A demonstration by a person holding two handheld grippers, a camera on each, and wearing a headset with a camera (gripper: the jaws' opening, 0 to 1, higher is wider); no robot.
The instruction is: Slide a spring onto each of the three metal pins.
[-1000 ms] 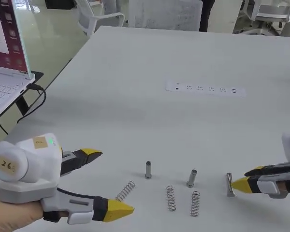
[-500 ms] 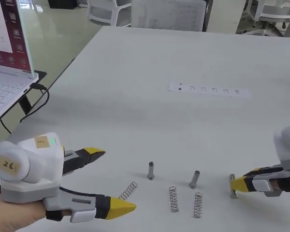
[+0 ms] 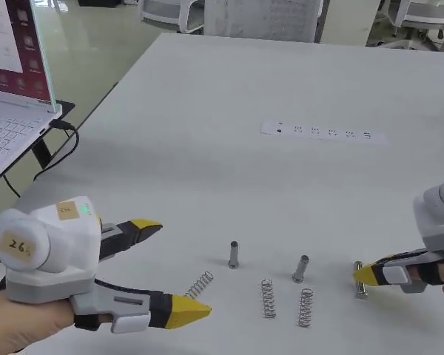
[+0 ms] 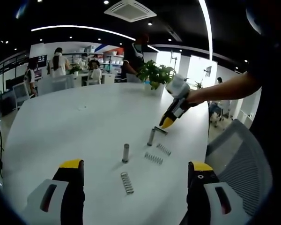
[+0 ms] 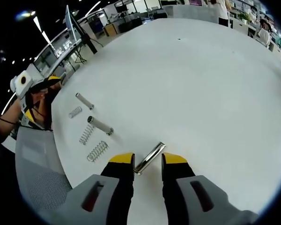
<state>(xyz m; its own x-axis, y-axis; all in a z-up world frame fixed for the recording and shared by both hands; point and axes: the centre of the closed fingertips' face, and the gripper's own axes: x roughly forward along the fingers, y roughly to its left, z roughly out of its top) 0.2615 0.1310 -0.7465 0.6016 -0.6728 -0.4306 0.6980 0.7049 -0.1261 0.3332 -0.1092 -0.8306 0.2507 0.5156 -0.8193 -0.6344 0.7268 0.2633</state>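
Now the fingers of the right gripper (image 5: 148,158), narrowly parted, straddle a metal pin (image 5: 151,155) lying near the front edge of the bench (image 5: 201,84); the left gripper (image 4: 136,165), wide open and empty, faces a spring (image 4: 126,183).

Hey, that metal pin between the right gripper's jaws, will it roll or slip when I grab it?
Probably stiff: the pin looks like solid metal. It's round and lying flat, so a nudge may roll it. Its shiny surface could slip in the right gripper.

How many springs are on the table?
3, lying loose in a row: left spring, middle spring, right spring close beside it. None looks hidden.
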